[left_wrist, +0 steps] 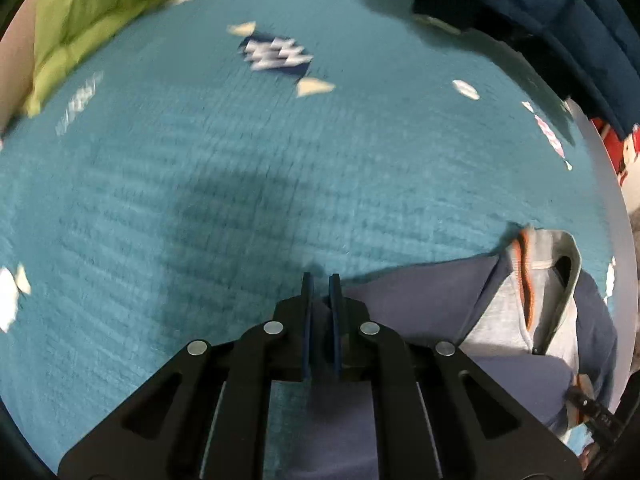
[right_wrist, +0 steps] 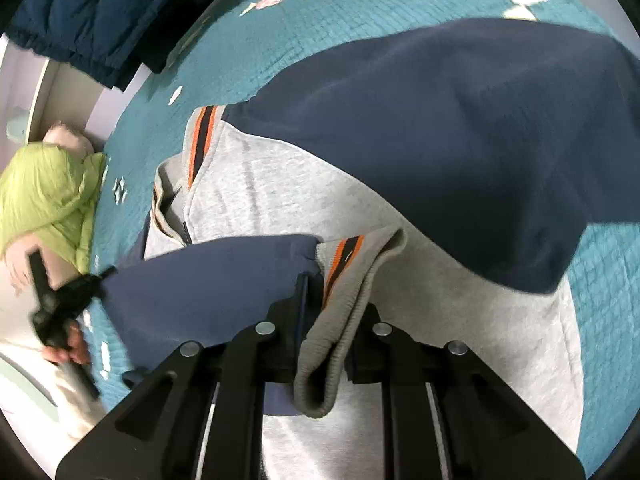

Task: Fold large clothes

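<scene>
A grey and navy sweatshirt [right_wrist: 304, 200] with orange and black stripes lies on a teal quilted bedspread [right_wrist: 168, 120]; both navy sleeves are folded across the grey body. My right gripper [right_wrist: 334, 292] is shut on the grey ribbed hem [right_wrist: 344, 312] of the sweatshirt and lifts it. My left gripper [left_wrist: 321, 280] is nearly shut with a narrow gap and holds nothing visible, over the bedspread [left_wrist: 200, 180] at the edge of a navy sleeve [left_wrist: 420, 300]. The left gripper also shows in the right wrist view [right_wrist: 60, 300], blurred, in a hand at the left.
A lime green padded jacket [left_wrist: 92, 12] lies at the far left of the bed; it also shows in the right wrist view [right_wrist: 44, 196]. A dark blue puffer jacket [left_wrist: 540, 12] lies at the far right corner. The bed edge [left_wrist: 612, 200] runs along the right.
</scene>
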`<state>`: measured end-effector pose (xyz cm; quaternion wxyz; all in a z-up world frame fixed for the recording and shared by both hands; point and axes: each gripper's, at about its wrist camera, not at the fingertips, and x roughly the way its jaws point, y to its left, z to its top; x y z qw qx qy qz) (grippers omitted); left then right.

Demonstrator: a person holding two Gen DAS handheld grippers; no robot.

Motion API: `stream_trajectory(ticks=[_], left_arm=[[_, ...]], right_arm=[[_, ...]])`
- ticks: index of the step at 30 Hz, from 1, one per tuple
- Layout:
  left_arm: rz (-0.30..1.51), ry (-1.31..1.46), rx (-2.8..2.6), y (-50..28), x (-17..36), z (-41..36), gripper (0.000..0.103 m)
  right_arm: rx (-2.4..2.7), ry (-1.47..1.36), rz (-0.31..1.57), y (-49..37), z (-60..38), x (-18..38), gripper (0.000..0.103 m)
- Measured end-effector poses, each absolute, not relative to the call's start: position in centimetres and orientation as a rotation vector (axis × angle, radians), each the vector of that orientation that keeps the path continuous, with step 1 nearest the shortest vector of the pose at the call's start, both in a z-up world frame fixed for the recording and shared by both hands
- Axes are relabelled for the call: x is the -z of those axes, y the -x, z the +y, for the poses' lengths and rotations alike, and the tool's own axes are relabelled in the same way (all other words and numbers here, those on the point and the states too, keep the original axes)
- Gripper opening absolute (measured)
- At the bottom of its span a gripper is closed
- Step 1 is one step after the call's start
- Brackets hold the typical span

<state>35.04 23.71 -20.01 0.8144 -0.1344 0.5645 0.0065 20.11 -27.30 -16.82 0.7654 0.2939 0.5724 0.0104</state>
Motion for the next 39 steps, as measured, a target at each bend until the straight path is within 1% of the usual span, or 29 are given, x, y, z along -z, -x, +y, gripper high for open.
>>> stream_trajectory(ticks=[2, 5, 7, 8, 9, 10, 11, 12, 16, 18, 19, 20, 21, 22, 23, 24, 26, 28, 30, 32, 33, 35, 36, 37, 39], left_arm=[[1.200, 0.269, -0.029, -35.0, 20.6, 23.4, 0.013], [1.175, 0.169, -0.193, -35.3, 20.6, 23.8, 0.013], [1.173, 0.276, -0.140, -34.7, 19.6, 25.3, 0.014], [1.159, 0.305, -0.127, -34.1, 18.9, 25.8, 0.014], [1.147, 0.288, -0.130, -33.5, 18.3, 25.8, 0.021], [1.142, 0.271, -0.137, -33.0, 17.8, 25.8, 0.040], [1.141, 0.268, -0.136, -32.3, 17.5, 25.7, 0.056], [1.151, 0.287, -0.113, -31.1, 17.4, 25.6, 0.070], [1.237, 0.323, -0.030, -26.8, 18.5, 23.9, 0.070], [1.329, 0.356, 0.029, -24.6, 20.5, 22.4, 0.068], [1.357, 0.356, 0.037, -23.9, 21.4, 21.9, 0.054], [1.348, 0.334, 0.023, -23.2, 22.1, 21.3, 0.052], [1.307, 0.302, 0.011, -22.6, 22.0, 20.9, 0.047], [1.300, 0.297, 0.014, -22.4, 21.6, 20.6, 0.025], [1.303, 0.318, 0.020, -22.2, 21.0, 20.6, 0.023], [1.290, 0.334, 0.017, -22.0, 20.3, 20.8, 0.019], [1.240, 0.306, -0.018, -21.8, 19.0, 21.2, 0.017], [1.265, 0.307, -0.044, -21.9, 20.1, 21.8, 0.016], [1.298, 0.357, -0.059, -21.9, 22.0, 22.4, 0.016], [1.267, 0.338, -0.057, -21.7, 21.8, 22.3, 0.016], [1.261, 0.326, -0.063, -21.6, 21.5, 22.1, 0.016], [1.261, 0.314, -0.076, -21.3, 21.3, 22.0, 0.016], [1.260, 0.311, -0.080, -21.2, 21.3, 22.0, 0.016], [1.259, 0.313, -0.085, -21.1, 21.3, 22.1, 0.016], [1.258, 0.321, -0.093, -20.9, 21.2, 22.1, 0.016]], right_arm=[[-0.020, -0.589, 1.242, -20.1, -27.1, 16.7, 0.013], [0.011, -0.566, 1.247, -20.0, -27.1, 16.8, 0.013], [0.001, -0.587, 1.244, -20.1, -27.4, 16.7, 0.015], [-0.005, -0.590, 1.240, -20.2, -27.5, 16.6, 0.018], [0.002, -0.584, 1.248, -20.3, -27.5, 16.6, 0.022], [0.009, -0.575, 1.261, -20.3, -27.5, 16.7, 0.027], [0.010, -0.572, 1.271, -20.2, -27.5, 16.5, 0.029], [-0.002, -0.581, 1.269, -20.0, -27.5, 16.4, 0.030], [-0.057, -0.648, 1.257, -19.2, -27.8, 16.1, 0.032], [-0.053, -0.632, 1.278, -19.5, -27.5, 16.9, 0.034], [-0.054, -0.629, 1.295, -19.6, -27.4, 17.5, 0.034], [-0.050, -0.636, 1.311, -19.8, -27.2, 18.2, 0.032], [-0.038, -0.638, 1.301, -19.7, -27.1, 18.4, 0.024], [-0.041, -0.638, 1.292, -19.7, -27.0, 18.1, 0.020], [-0.048, -0.625, 1.264, -19.6, -26.8, 17.2, 0.015], [-0.077, -0.613, 1.217, -19.4, -26.6, 16.0, 0.015], [-0.142, -0.594, 1.143, -19.5, -26.1, 14.3, 0.015], [-0.162, -0.587, 1.125, -20.0, -25.8, 14.2, 0.015], [-0.159, -0.551, 1.134, -21.0, -25.3, 15.5, 0.015], [-0.114, -0.466, 1.222, -21.8, -25.0, 17.8, 0.020], [-0.117, -0.491, 1.208, -21.5, -25.3, 17.9, 0.020], [-0.090, -0.547, 1.198, -20.8, -26.4, 17.4, 0.030], [-0.018, -0.535, 1.193, -20.3, -27.0, 16.9, 0.039], [0.030, -0.519, 1.179, -19.8, -27.5, 16.4, 0.042], [0.040, -0.497, 1.157, -18.7, -28.2, 15.5, 0.041]])
